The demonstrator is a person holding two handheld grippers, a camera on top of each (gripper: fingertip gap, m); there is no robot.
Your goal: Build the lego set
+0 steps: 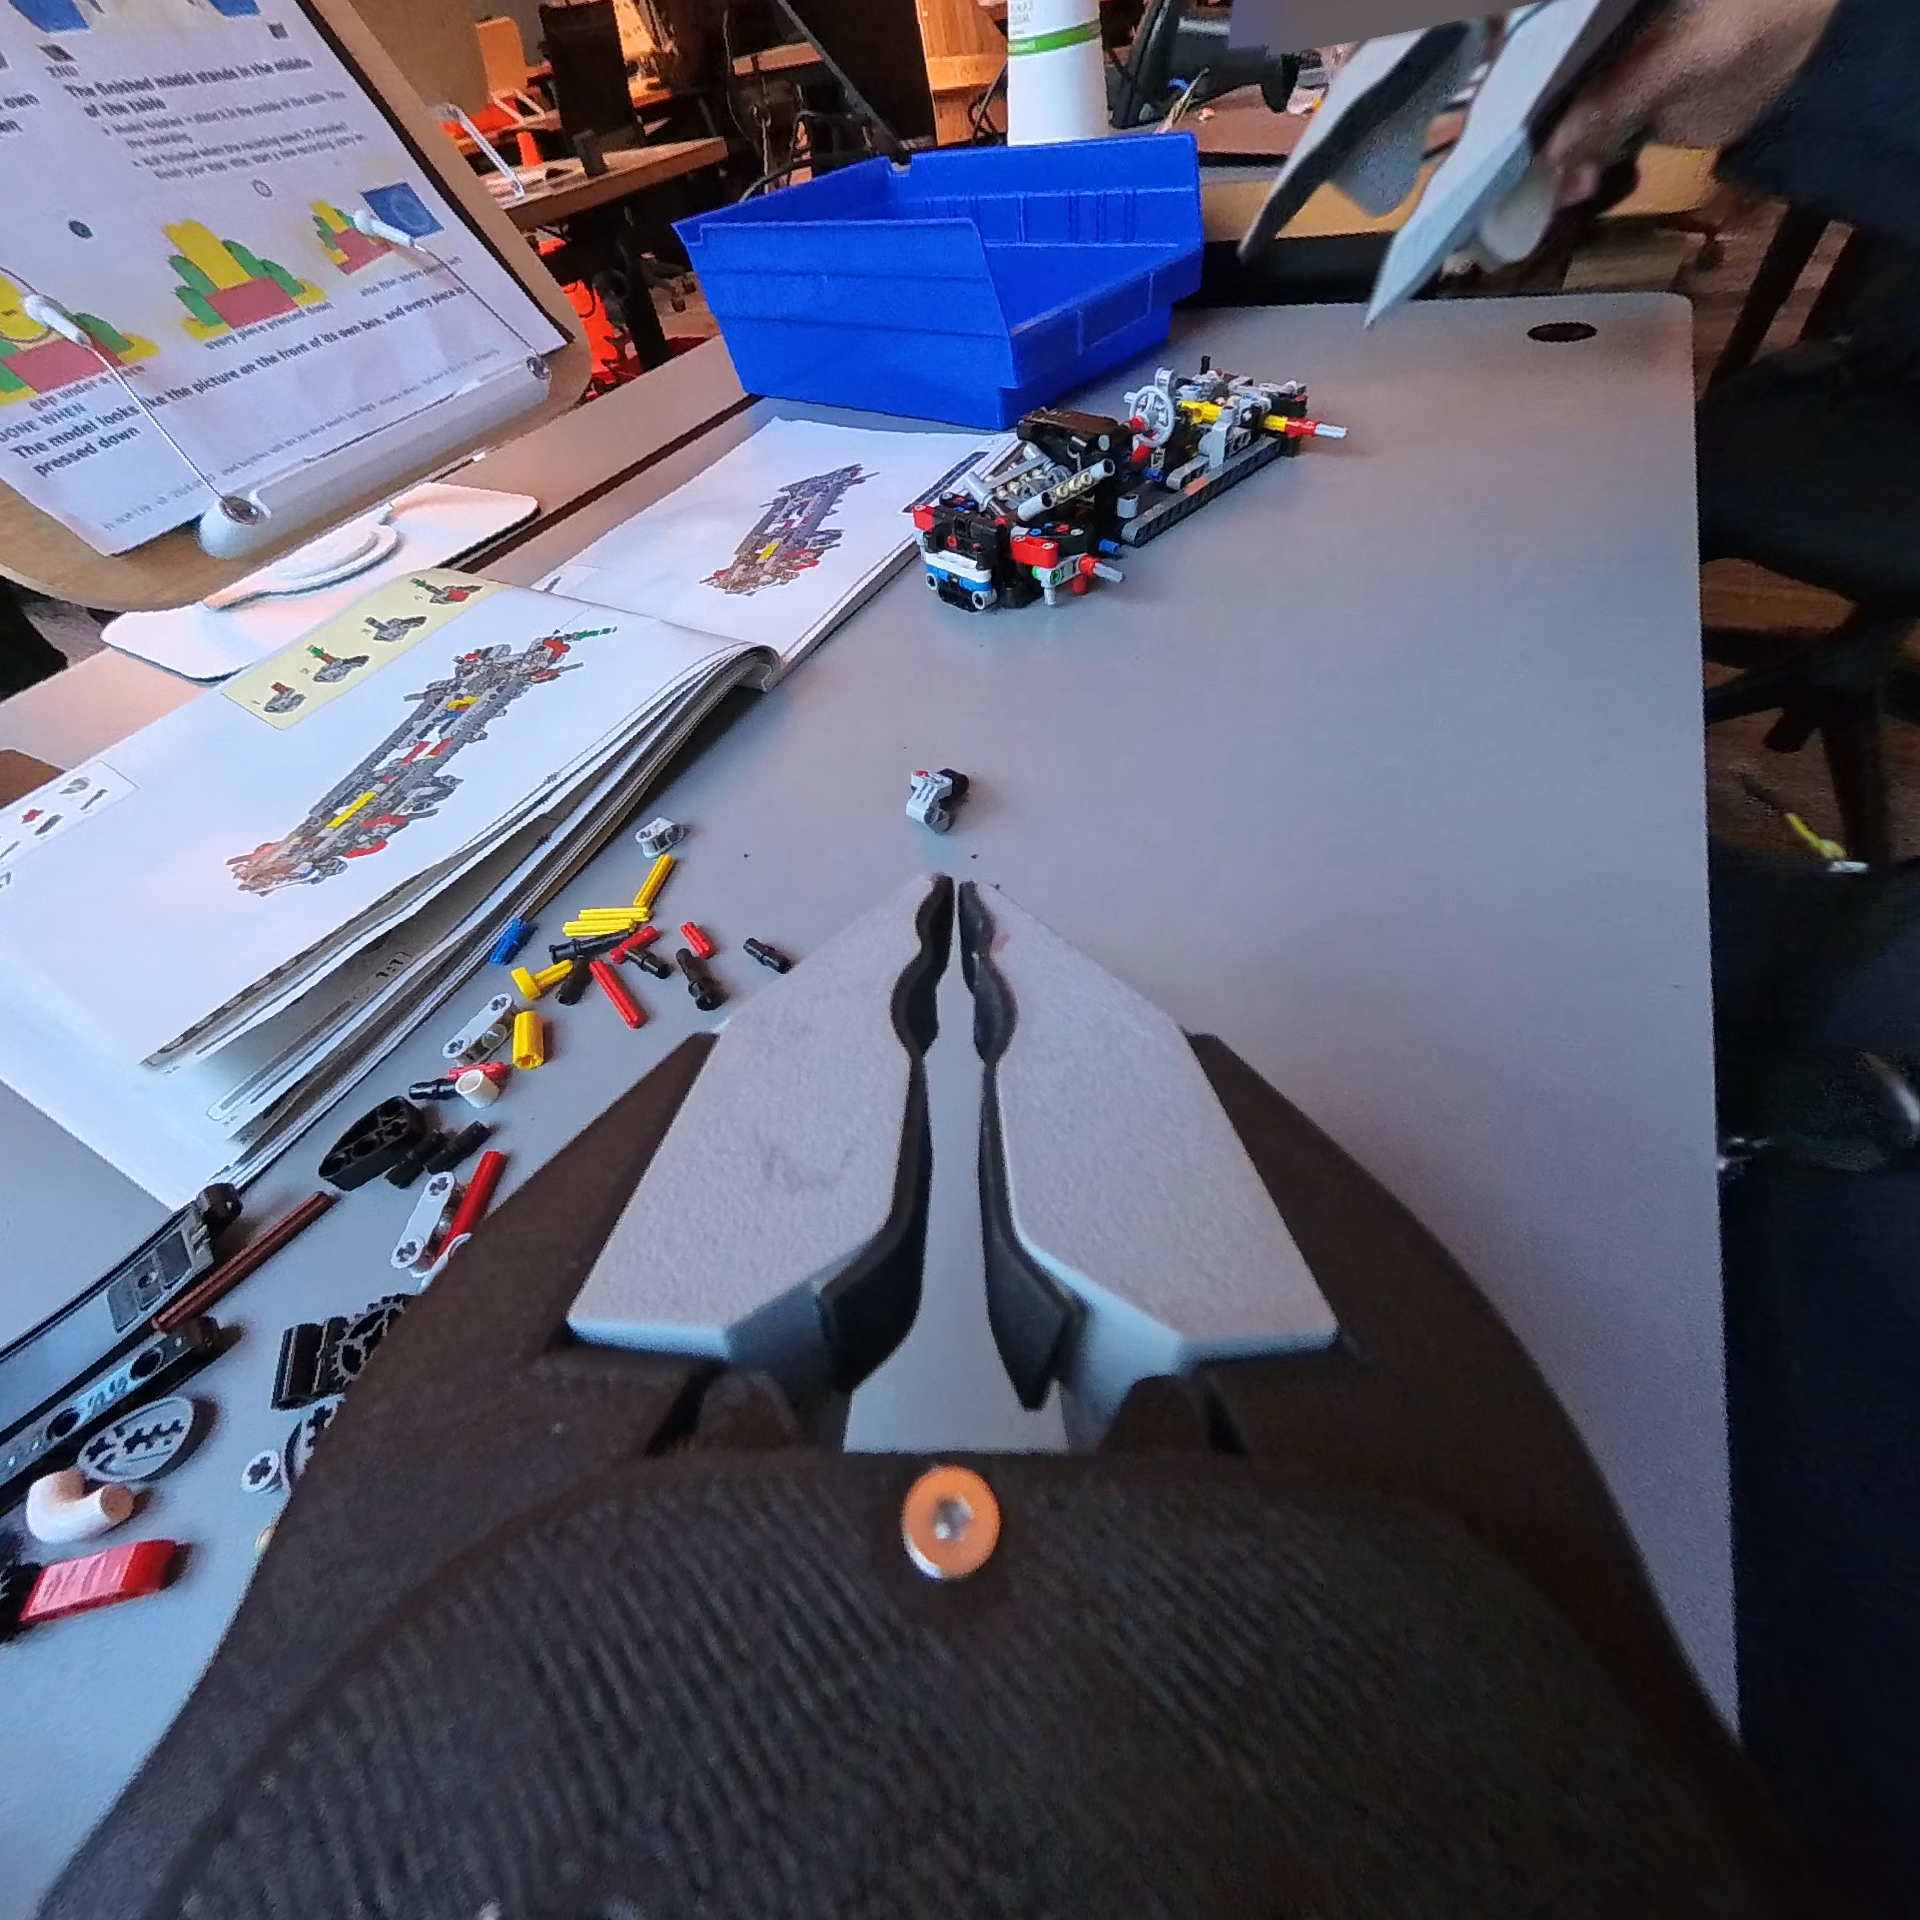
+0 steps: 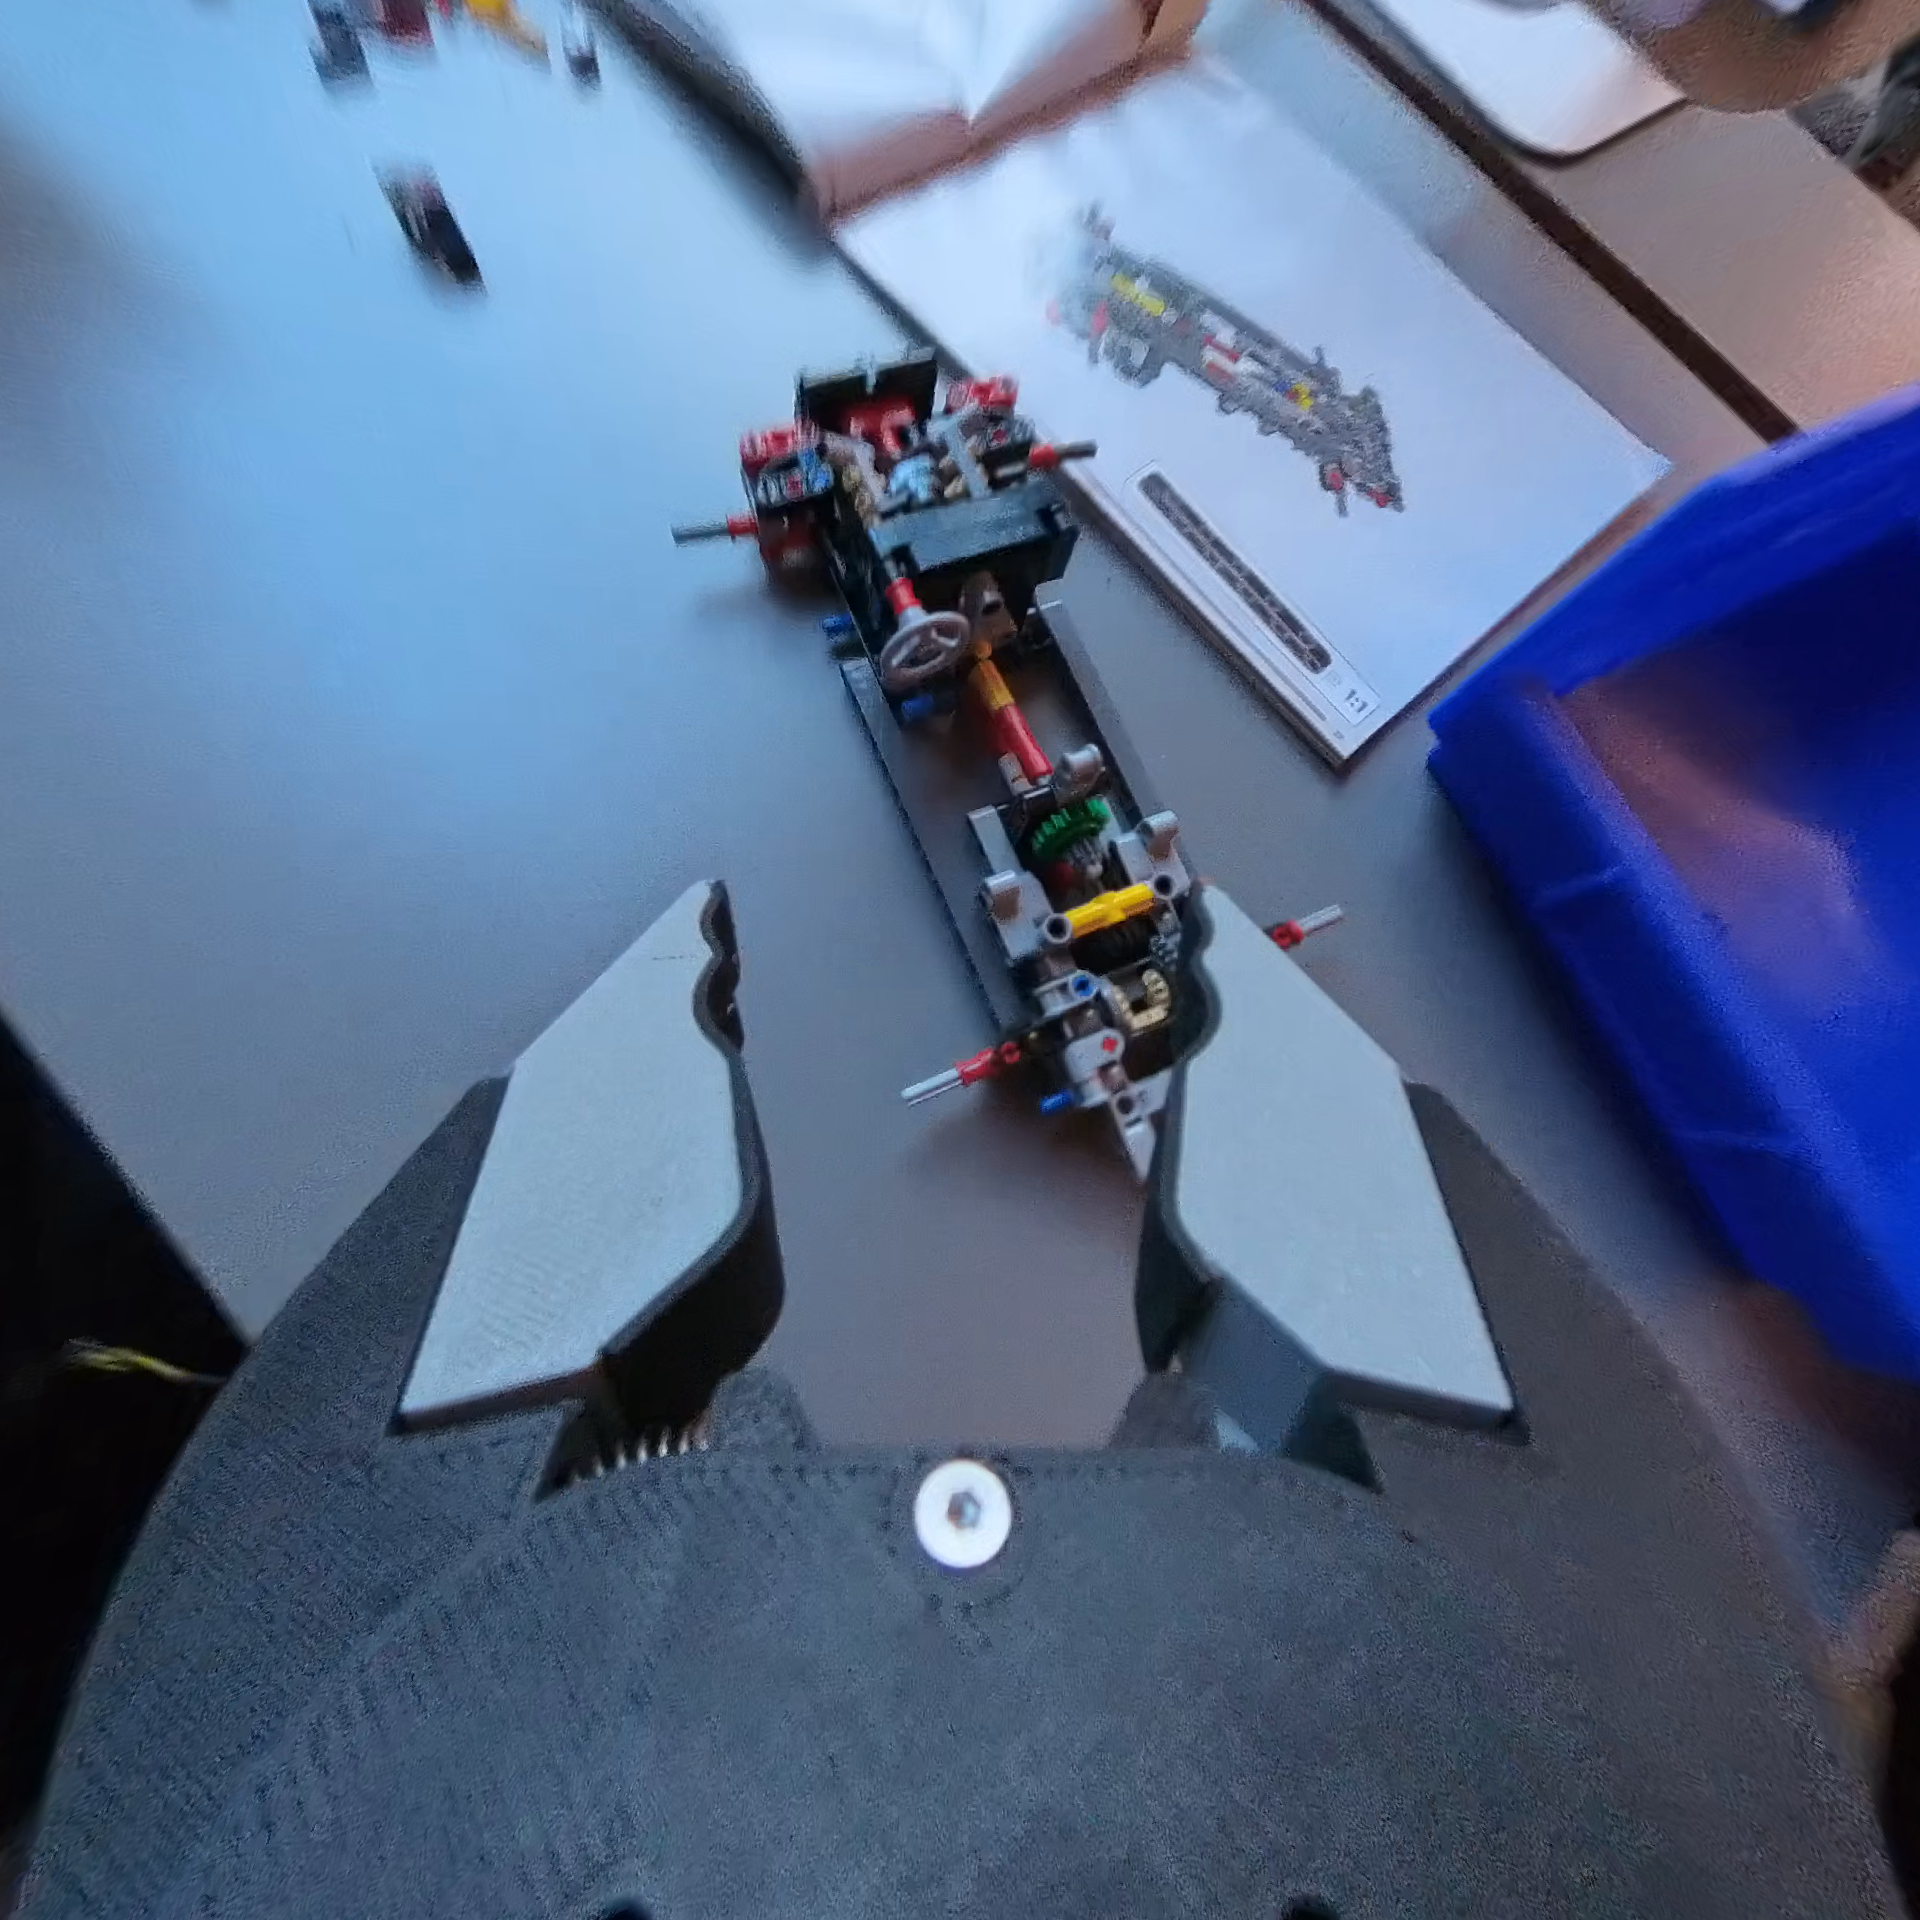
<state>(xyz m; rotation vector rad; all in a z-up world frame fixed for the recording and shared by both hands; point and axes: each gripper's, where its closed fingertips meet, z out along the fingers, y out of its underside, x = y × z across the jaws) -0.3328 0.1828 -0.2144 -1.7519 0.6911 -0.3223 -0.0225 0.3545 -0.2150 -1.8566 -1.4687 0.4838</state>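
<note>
My left gripper [image 1: 956,883] is shut with nothing between its pads, low over the grey table [image 1: 1351,987]. A small grey and black brick piece [image 1: 937,798] lies just ahead of its tips. A long brick-built vehicle chassis [image 1: 1122,488] lies farther off. My right gripper [image 2: 961,904] is open and hangs over the near end of that chassis [image 2: 966,582]. The chassis's rear axle end lies between the fingers, close to the right finger [image 2: 1247,997]; the left finger stands well apart from it. The right gripper also shows in the left wrist view [image 1: 1382,208], raised above the table's far corner.
Several small loose pins and axles [image 1: 613,956] lie left of my left gripper, beside an open instruction booklet [image 1: 416,769]. A blue bin [image 1: 956,270] stands behind the chassis, to its right in the right wrist view [image 2: 1714,935]. A sheet on a stand [image 1: 239,239] is at far left. One gripper's finger ends stand about 35 cm off the other's.
</note>
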